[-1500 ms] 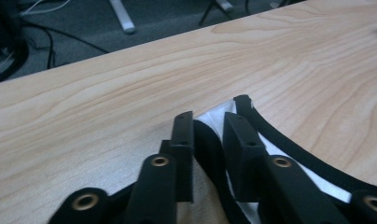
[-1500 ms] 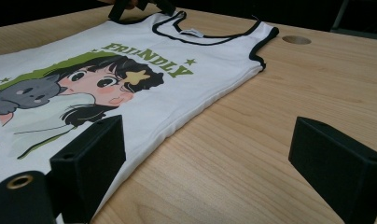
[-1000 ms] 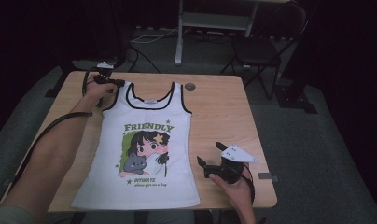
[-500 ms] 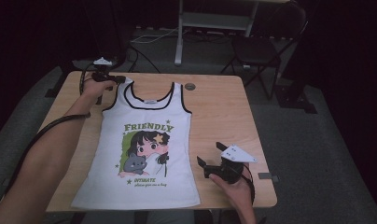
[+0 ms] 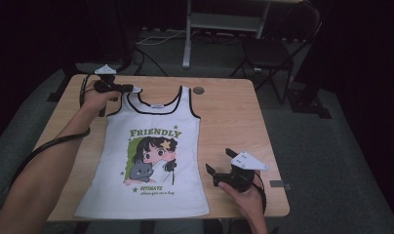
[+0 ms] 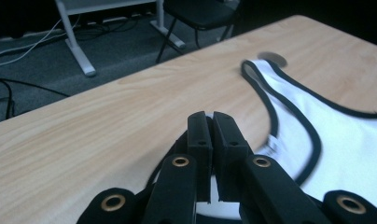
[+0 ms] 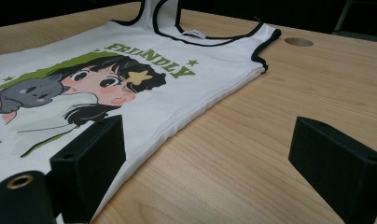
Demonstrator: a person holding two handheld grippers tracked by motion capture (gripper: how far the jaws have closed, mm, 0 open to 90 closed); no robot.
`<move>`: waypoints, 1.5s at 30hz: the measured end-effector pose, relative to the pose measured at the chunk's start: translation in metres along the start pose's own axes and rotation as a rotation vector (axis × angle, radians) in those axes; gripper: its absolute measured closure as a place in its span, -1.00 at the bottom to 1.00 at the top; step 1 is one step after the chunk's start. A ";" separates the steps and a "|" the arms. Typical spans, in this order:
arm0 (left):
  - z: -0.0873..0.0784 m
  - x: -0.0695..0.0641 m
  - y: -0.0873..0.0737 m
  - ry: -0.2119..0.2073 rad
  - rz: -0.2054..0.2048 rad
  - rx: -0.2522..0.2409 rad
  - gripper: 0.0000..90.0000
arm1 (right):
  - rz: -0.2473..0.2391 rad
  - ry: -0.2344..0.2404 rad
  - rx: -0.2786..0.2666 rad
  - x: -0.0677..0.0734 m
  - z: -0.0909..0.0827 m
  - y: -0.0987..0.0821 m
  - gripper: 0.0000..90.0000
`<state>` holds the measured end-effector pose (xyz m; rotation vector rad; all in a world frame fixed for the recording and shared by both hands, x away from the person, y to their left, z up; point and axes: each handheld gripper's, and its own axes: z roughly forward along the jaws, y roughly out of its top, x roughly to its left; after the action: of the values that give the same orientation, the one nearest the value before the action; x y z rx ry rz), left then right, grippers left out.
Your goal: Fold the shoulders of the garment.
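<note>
A white tank top (image 5: pixel 151 146) with black trim and a "FRIENDLY" cartoon print lies flat on the wooden table (image 5: pixel 229 117). My left gripper (image 5: pixel 130 89) is at the far left, shut on the top's left shoulder strap (image 5: pixel 136 91), which is raised a little. In the left gripper view the jaws (image 6: pixel 212 140) stand pressed together with white fabric (image 6: pixel 214 191) pinched low between them, and the neckline trim (image 6: pixel 312 140) curves off to the right. My right gripper (image 5: pixel 219 163) rests open on the table beside the top's right hem. Bare wood lies between its jaws (image 7: pixel 214 158), with the printed top (image 7: pixel 130 79) to their left.
A round cable hole (image 5: pixel 199 90) sits in the table near the right strap. Behind the table are a black chair (image 5: pixel 273 48), a white desk frame (image 5: pixel 187 44) and floor cables. The table's right half is bare wood.
My left gripper has risen and shifted slightly right, taking the shoulder strap with it. The right gripper has stayed put.
</note>
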<state>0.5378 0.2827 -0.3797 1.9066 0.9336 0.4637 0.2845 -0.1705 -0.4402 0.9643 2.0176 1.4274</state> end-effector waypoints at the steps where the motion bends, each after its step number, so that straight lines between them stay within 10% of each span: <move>1: -0.003 -0.003 -0.001 -0.007 -0.004 -0.002 0.92 | 0.000 0.000 -0.001 0.000 0.000 0.000 -0.77; 26: -0.030 -0.065 -0.052 -0.108 0.198 0.152 0.92 | -0.016 -0.001 0.015 0.002 0.001 0.000 -0.77; 45: -0.056 -0.079 -0.065 -0.162 0.196 0.104 0.92 | -0.022 -0.001 0.018 0.003 0.002 0.000 -0.77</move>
<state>0.4239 0.2722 -0.4041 2.1069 0.6803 0.3741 0.2839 -0.1673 -0.4403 0.9473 2.0371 1.3992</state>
